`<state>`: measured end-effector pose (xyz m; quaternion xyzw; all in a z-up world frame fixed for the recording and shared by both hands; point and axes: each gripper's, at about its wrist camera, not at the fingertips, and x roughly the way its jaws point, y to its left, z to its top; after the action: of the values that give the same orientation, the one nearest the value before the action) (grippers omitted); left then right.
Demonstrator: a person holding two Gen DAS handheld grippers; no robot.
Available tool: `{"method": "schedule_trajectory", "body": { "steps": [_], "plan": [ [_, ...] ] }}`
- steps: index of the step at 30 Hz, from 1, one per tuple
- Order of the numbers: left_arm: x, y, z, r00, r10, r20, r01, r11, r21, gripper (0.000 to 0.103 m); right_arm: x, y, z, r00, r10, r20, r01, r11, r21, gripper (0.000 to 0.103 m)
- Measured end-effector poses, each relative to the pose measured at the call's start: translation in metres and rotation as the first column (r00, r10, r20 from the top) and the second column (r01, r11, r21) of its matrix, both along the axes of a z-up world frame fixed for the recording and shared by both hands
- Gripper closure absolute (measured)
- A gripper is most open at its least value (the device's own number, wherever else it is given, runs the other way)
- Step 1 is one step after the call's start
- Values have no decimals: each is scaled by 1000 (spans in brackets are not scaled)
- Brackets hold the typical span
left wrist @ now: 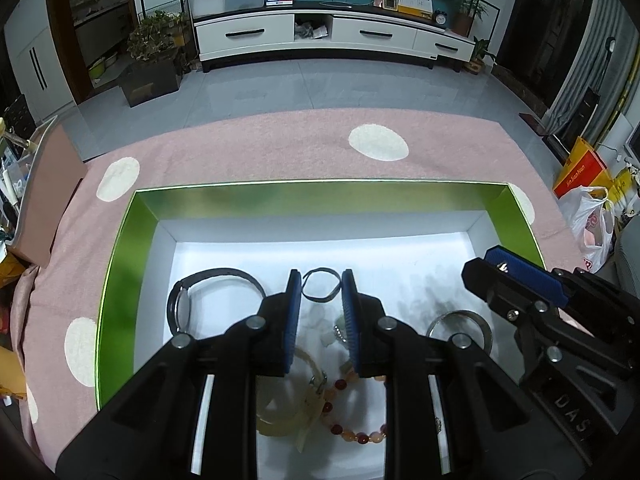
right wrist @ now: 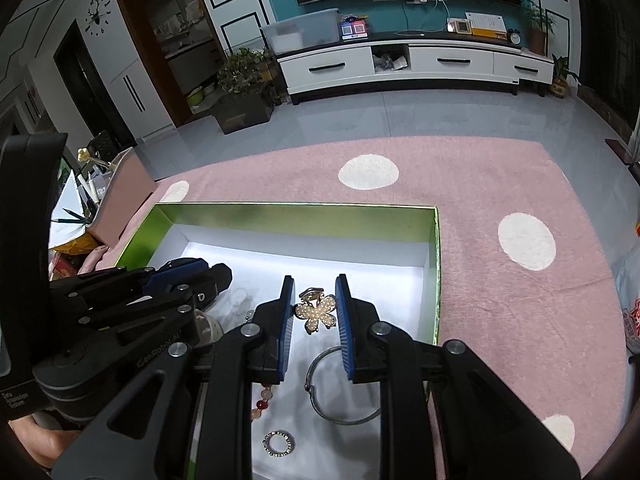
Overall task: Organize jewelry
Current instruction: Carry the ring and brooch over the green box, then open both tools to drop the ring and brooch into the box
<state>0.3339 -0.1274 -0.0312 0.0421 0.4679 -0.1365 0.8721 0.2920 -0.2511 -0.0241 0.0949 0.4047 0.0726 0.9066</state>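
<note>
Right tool [right wrist: 313, 312] slightly open, empty; pearl flower hair clip [right wrist: 316, 312] directly ahead in box [right wrist: 296, 216]. Light, rigid, fragile: grip across petals. Left tool [left wrist: 320, 300] likewise empty.

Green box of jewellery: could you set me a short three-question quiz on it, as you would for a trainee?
1. True or false: the green cardboard box with a white floor sits on a pink cloth with white dots.
2. In the right wrist view, what shows in the gap between the right gripper fingers? A: a pearl-studded flower-shaped hair clip. B: a wooden spoon. C: a blue cup.
3. Fill in: in the left wrist view, the black wristwatch lies on the box's ___ side.
Key: 1 true; 2 A; 3 left.
</note>
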Motion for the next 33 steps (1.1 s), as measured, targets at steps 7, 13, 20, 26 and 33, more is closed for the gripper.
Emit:
{"method": "schedule_trajectory", "body": {
  "steps": [7,13,20,26,33],
  "plan": [
    [3,-5,-4,1000,3,-9,-3,1000,7,83,3,-3,-1,1000,-11,-12,11,1000,-1,83],
    [4,-8,-5,1000,4,-15,-4,1000,7,83,5,-5,-3,1000,-16,-18,16,1000,3,83],
    [5,-8,-6,1000,4,-14,-4,1000,6,83,6,-5,-3,1000,-19,-17,19,1000,-1,83],
    [4,-8,-7,1000,6,-15,-6,1000,7,83,6,-5,-4,1000,-23,-18,23,1000,-15,83],
    [7,-7,-11,999,13,-30,-13,1000,2,83,8,-4,-5,1000,-18,-26,17,1000,-23,83]
  ]
}}
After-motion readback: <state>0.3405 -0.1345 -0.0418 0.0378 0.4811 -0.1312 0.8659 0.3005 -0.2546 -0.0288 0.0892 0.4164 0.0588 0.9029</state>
